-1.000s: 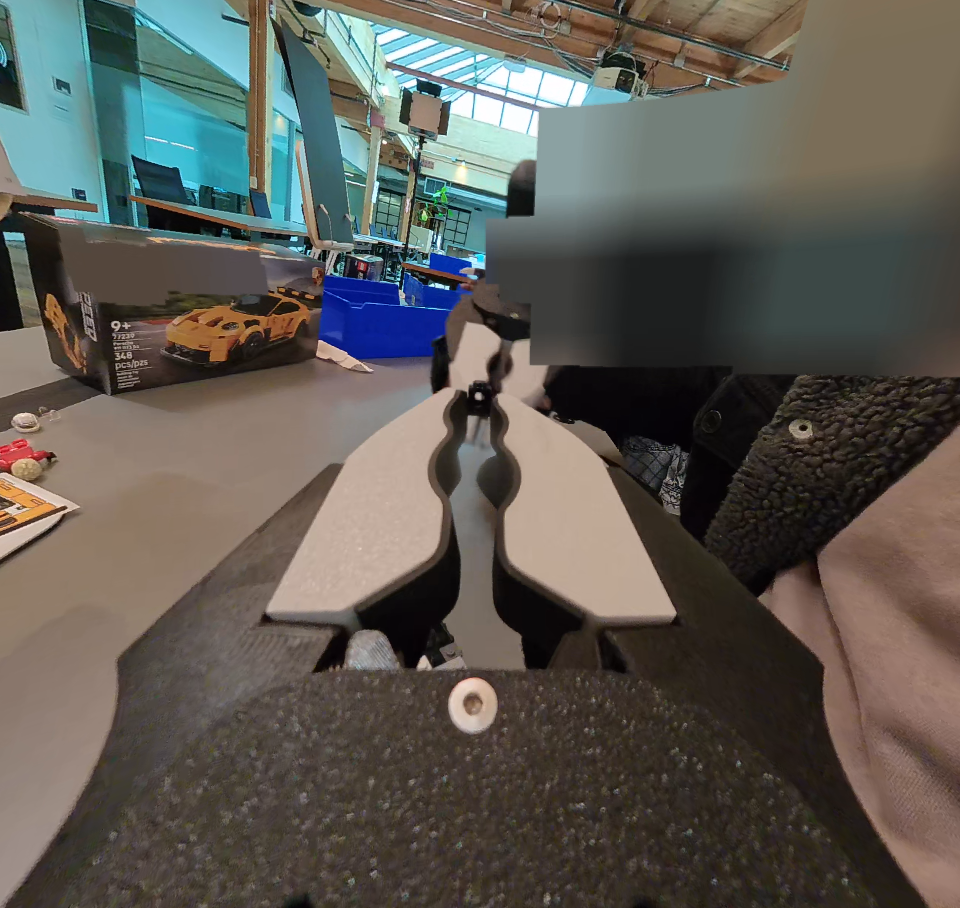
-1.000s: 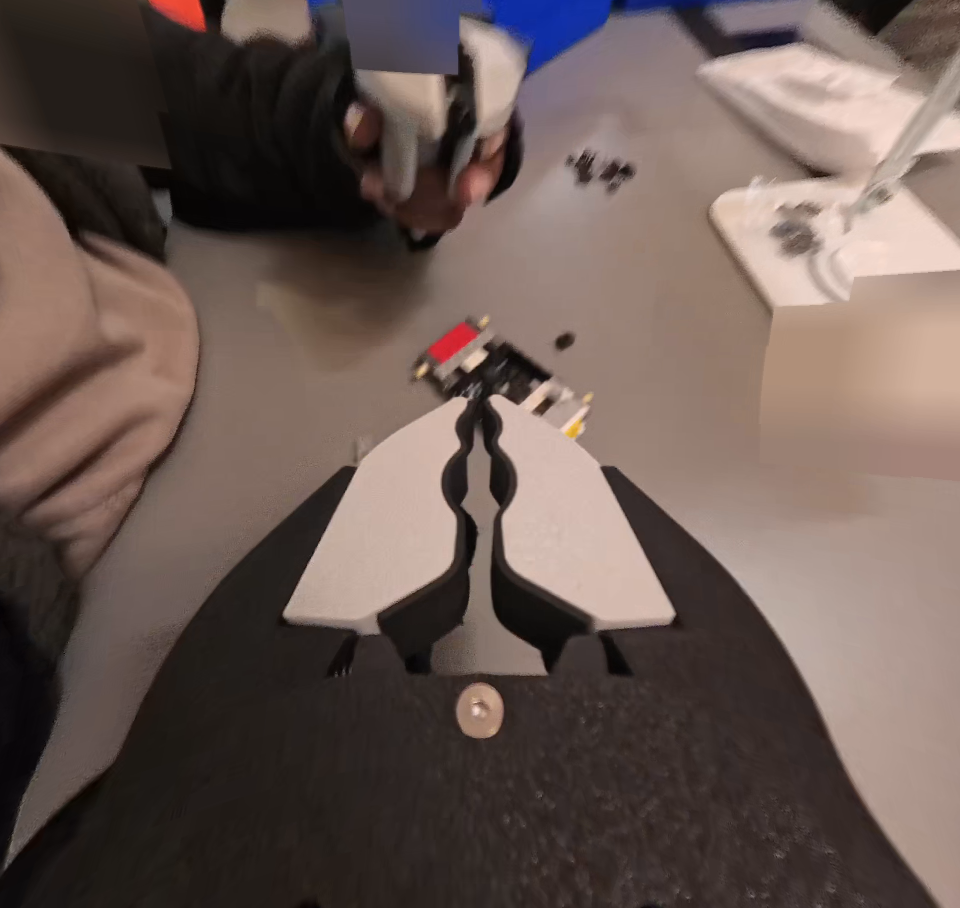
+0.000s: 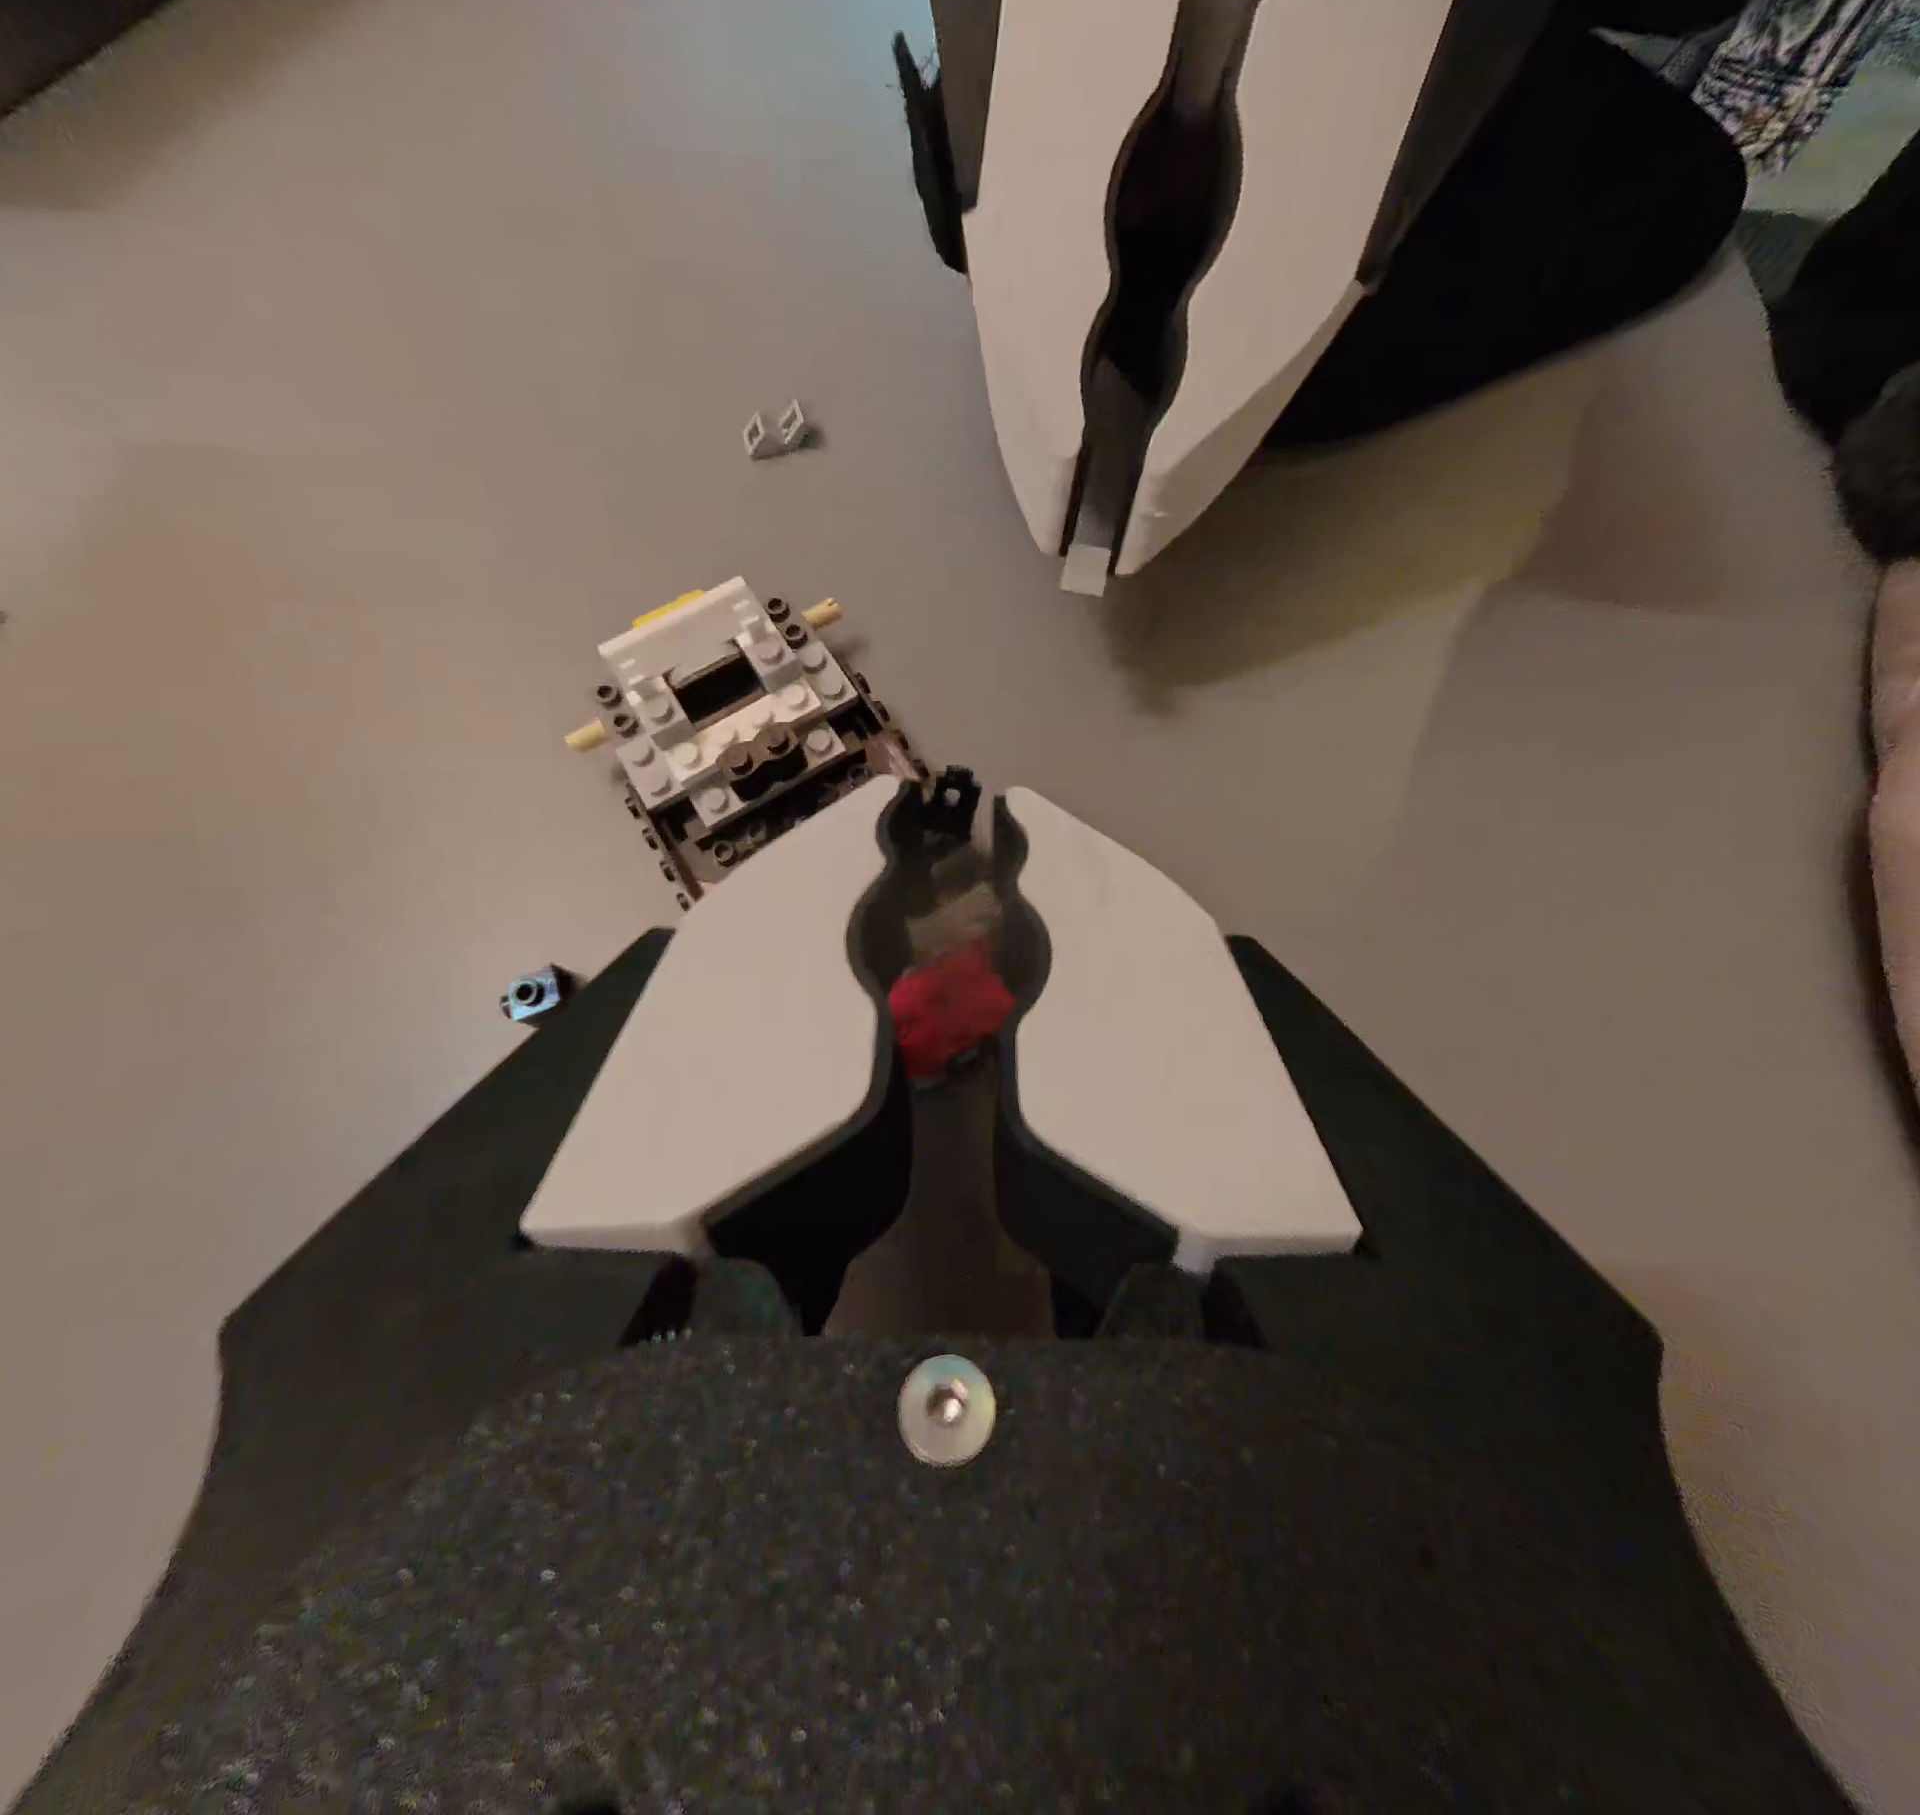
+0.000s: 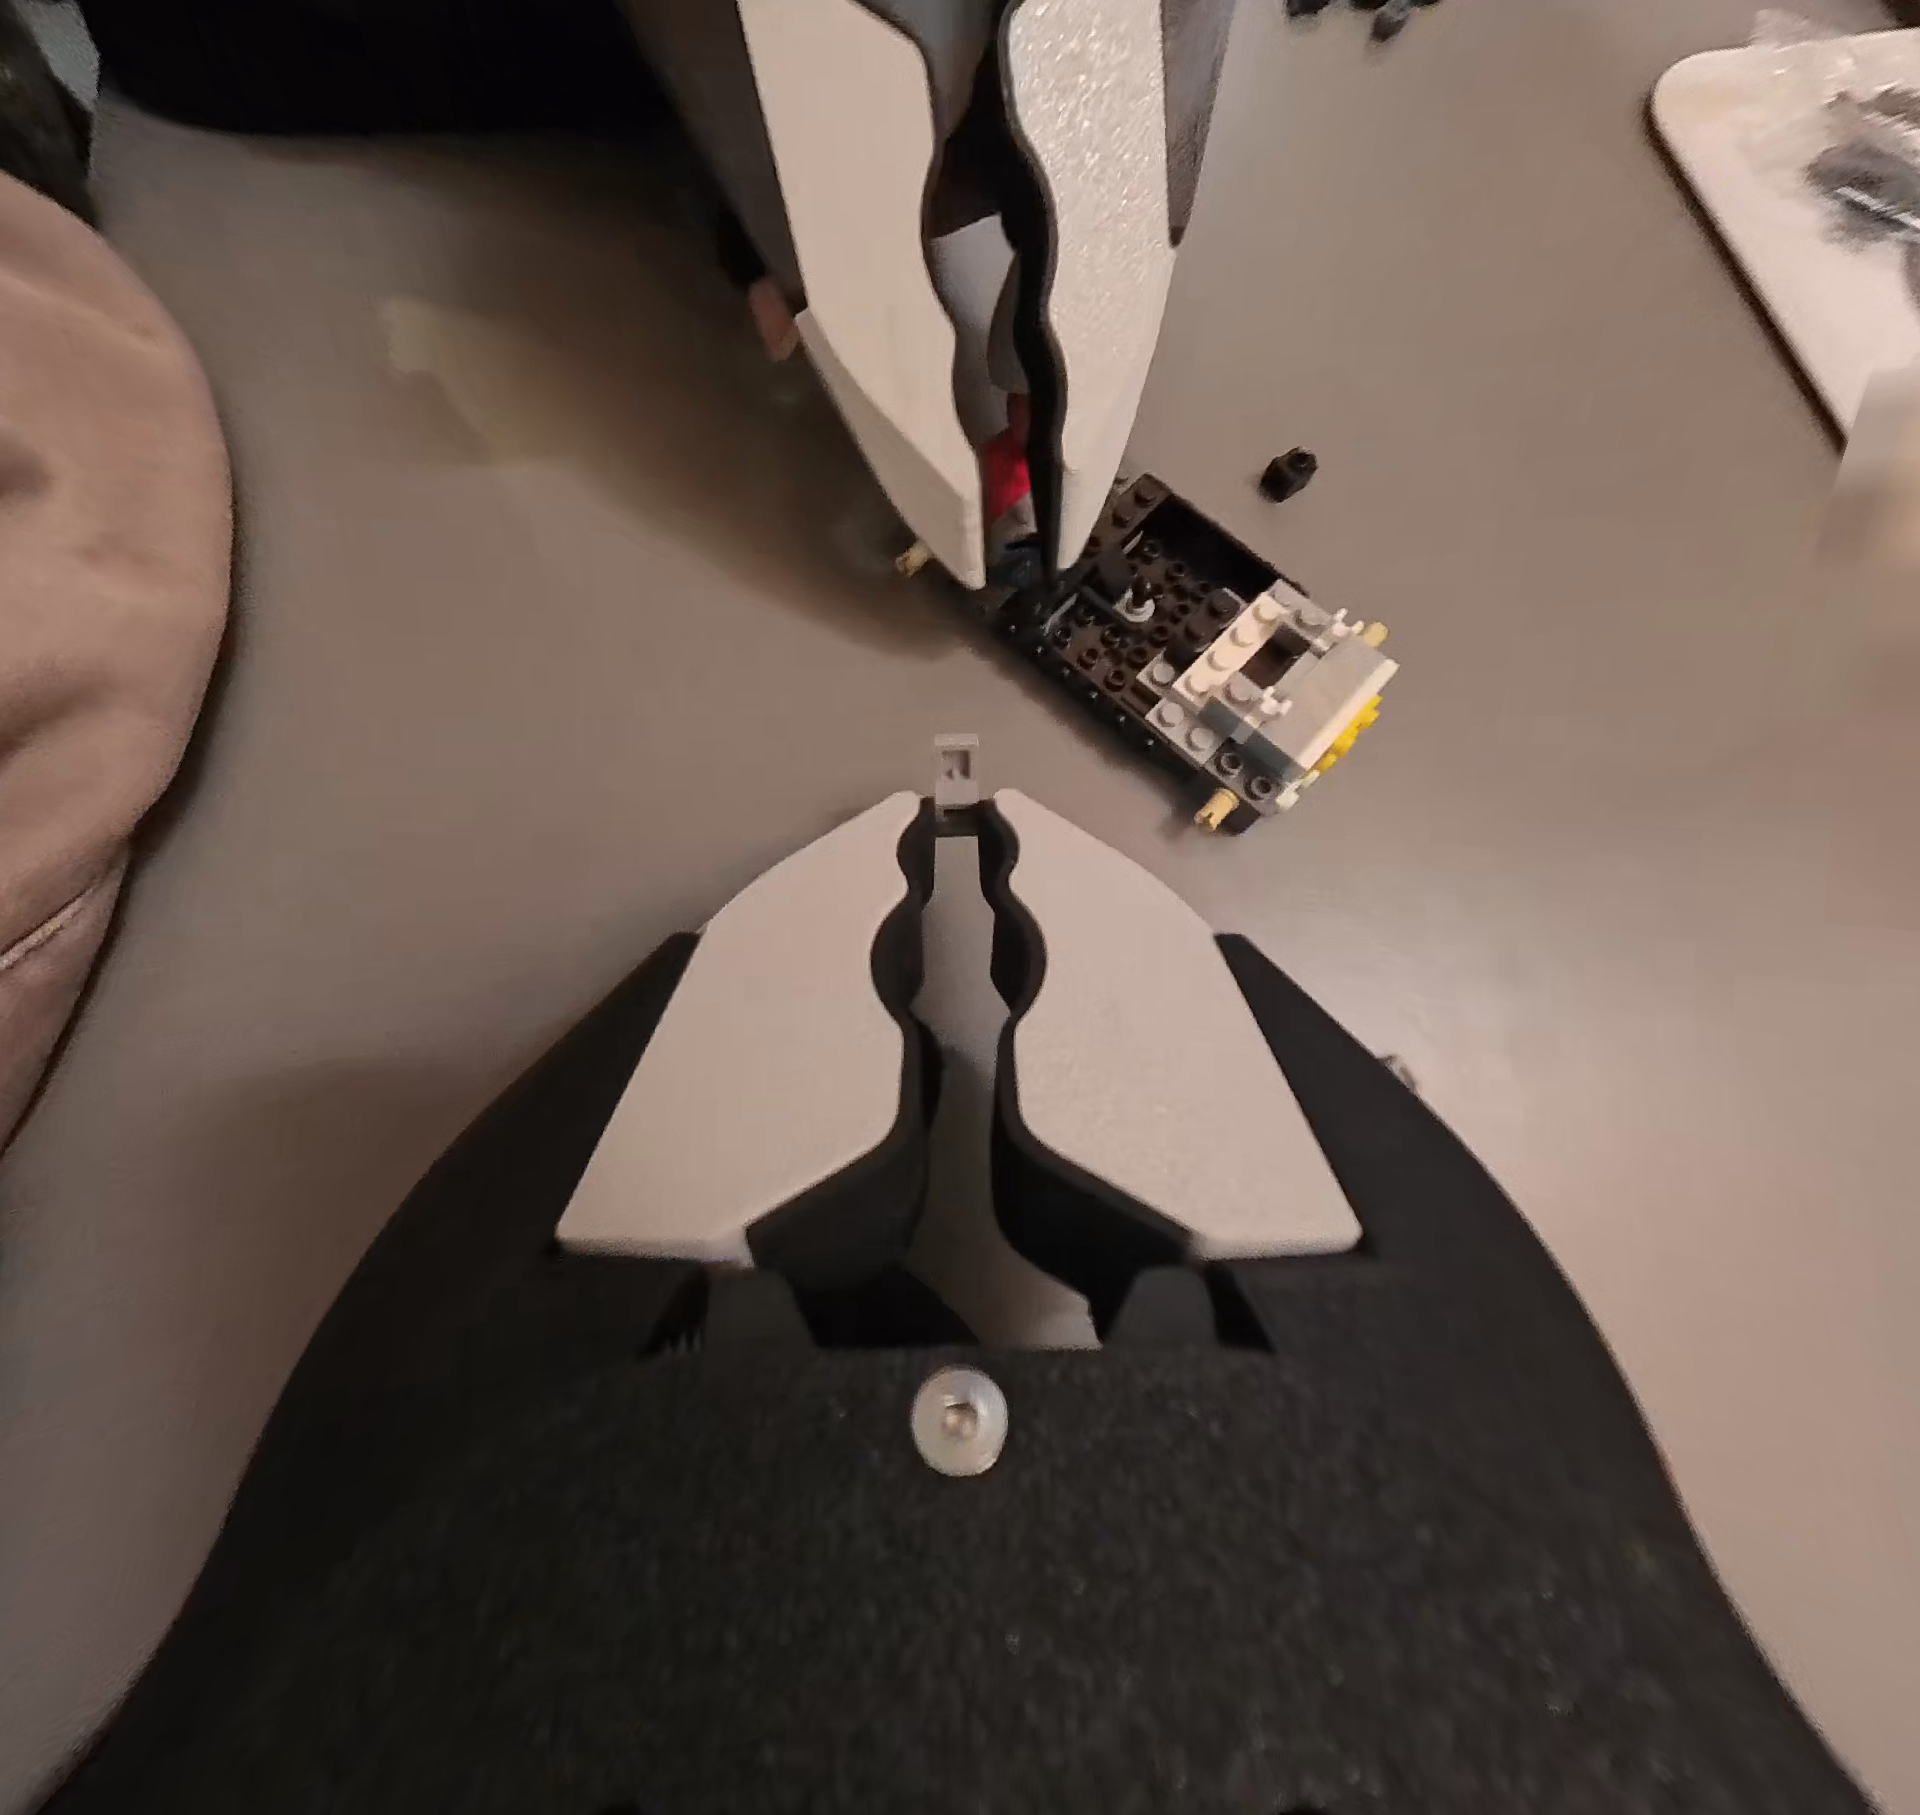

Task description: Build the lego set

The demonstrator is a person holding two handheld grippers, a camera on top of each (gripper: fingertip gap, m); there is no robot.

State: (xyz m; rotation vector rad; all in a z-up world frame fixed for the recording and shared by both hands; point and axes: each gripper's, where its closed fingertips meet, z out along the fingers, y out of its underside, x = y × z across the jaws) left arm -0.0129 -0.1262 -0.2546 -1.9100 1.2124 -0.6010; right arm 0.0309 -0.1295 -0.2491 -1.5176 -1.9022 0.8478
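A grey table (image 4: 1558, 934) bears a white tray (image 4: 1704, 165).

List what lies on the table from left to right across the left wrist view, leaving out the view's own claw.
Small dark loose piece → partly built lego car → small grey bracket piece → the right claw, coming in from the top and pinching a light grey piece.

Red part (image 3: 951, 1022) blurred, half-hidden between left gripper (image 3: 956, 804) jaws.

No readable writing shows anywhere (both views checked).
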